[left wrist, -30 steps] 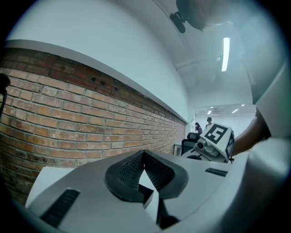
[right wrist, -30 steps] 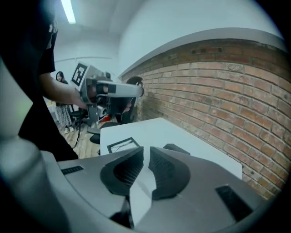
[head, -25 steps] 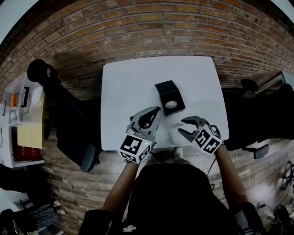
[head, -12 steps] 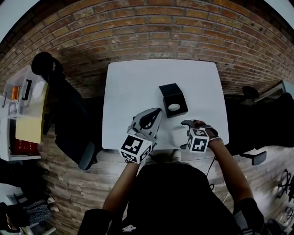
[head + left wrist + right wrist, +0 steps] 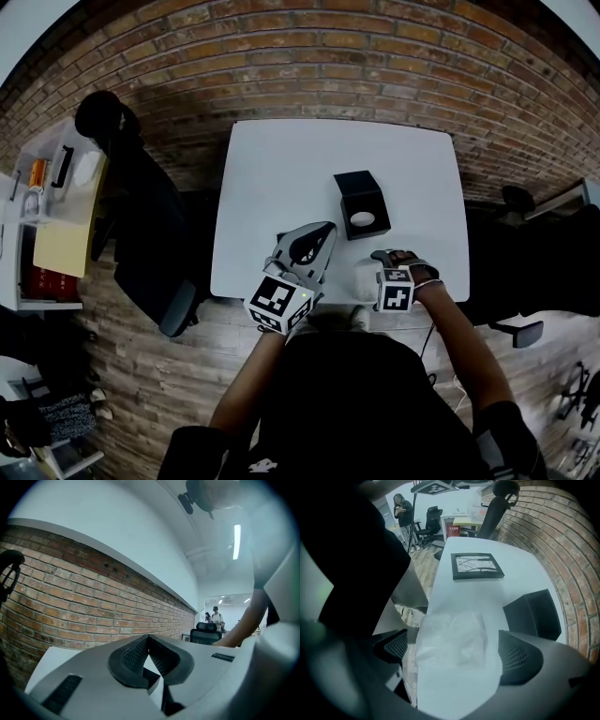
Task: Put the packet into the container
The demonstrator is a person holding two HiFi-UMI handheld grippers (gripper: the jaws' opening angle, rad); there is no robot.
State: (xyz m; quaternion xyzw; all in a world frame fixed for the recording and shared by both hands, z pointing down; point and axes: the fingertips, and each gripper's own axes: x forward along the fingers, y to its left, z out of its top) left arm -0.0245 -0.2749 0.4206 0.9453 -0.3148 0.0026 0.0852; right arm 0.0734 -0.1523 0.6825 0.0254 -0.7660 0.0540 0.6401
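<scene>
The packet (image 5: 451, 638) is a clear, crumpled plastic bag lying flat at the near edge of the white table (image 5: 281, 187), nearer than the black container (image 5: 362, 204). The right gripper (image 5: 455, 651) points down over it; its jaws have just been opening and stand wide on either side of the packet, not pressing it. The left gripper (image 5: 149, 641) has its jaws together, empty

I see the container (image 5: 362, 204) on the table (image 5: 281, 169); the packet (image 5: 452, 639) lies just before the container, toward me; a chair (image 5: 155, 246) stands well left of the container.
</scene>
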